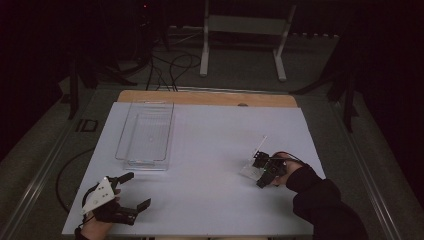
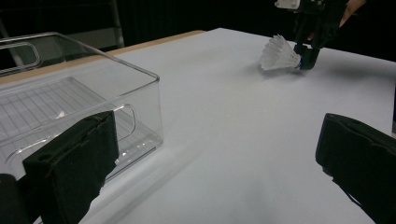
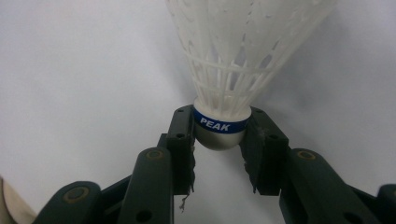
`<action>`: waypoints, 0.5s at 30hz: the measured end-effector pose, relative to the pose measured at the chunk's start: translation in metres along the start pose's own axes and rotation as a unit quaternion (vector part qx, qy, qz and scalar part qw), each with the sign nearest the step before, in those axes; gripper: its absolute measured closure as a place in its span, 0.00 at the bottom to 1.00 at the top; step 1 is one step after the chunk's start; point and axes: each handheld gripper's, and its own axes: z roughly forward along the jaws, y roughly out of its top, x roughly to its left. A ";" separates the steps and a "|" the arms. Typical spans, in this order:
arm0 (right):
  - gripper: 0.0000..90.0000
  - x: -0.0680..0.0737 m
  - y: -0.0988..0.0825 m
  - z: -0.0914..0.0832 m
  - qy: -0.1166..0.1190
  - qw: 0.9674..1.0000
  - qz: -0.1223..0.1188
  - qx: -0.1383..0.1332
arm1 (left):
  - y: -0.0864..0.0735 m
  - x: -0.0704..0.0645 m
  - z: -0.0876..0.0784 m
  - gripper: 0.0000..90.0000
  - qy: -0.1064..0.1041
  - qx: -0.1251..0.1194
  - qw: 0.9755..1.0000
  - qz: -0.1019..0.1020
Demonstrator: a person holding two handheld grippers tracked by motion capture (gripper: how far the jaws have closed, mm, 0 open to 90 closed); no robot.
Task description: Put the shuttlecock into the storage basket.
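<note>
- Right gripper view: shuttlecock (image 3: 219,126) caught at its rounded cork, just under the blue band reading PEAK; right gripper (image 3: 218,140) has its pads clamped on either side of the cork, skirt pointing away from the jaws. Grip sits on the firm cork, likely so the thin plastic skirt is not crushed.
- High view: shuttlecock (image 1: 252,167) low over the white table (image 1: 210,150), well to the right of the clear bin (image 1: 146,134); whether it touches the tabletop I cannot tell.
- Clear bin stands open-topped and looks empty, a likely drop spot.
- Left gripper (image 1: 135,192) rests near the table's front edge, just in front of the bin, jaws spread wide, holding nothing; seemingly waiting.
</note>
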 end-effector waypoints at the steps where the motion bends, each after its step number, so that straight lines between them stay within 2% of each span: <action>1: 0.73 0.002 0.000 0.000 0.001 1.000 -0.016 0.005 | 0.000 0.000 0.000 0.00 0.000 0.000 1.000 0.000; 8: 0.73 0.008 -0.002 0.000 0.021 0.998 -0.053 0.010 | 0.000 0.000 0.001 0.00 -0.001 0.002 1.000 0.001; 10: 0.73 0.009 -0.002 0.000 0.028 0.998 -0.055 0.007 | 0.000 0.000 0.001 0.00 -0.002 0.003 1.000 0.000; 12: 0.73 0.011 -0.002 0.000 0.023 0.997 -0.069 0.009 | 0.000 -0.001 0.001 0.00 -0.002 0.003 1.000 0.001; 15: 0.73 0.015 -0.001 -0.002 0.034 0.995 -0.091 -0.003 | 0.001 -0.001 0.001 0.00 -0.002 0.005 1.000 0.001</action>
